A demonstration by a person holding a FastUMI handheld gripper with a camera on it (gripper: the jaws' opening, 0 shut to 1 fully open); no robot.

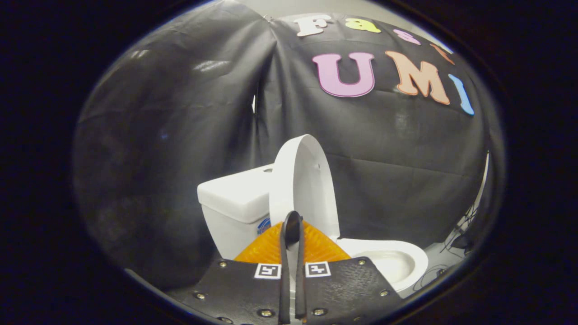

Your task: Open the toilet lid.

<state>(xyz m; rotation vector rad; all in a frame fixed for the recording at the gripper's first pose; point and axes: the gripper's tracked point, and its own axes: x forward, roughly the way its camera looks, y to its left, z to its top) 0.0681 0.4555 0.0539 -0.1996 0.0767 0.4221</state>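
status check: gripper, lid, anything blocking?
Gripper fingers closed together, holding nothing, tips just before the lid. Toilet lid raised upright against the tank, bowl exposed. Nothing in the way.

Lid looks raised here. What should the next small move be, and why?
Probably draw the claw straight back from the toilet lid. The lid stands upright against the tank with the bowl exposed, so the opening looks done. The claw's fingers are nearly closed with nothing clearly between them, just ahead of the lid's lower edge.
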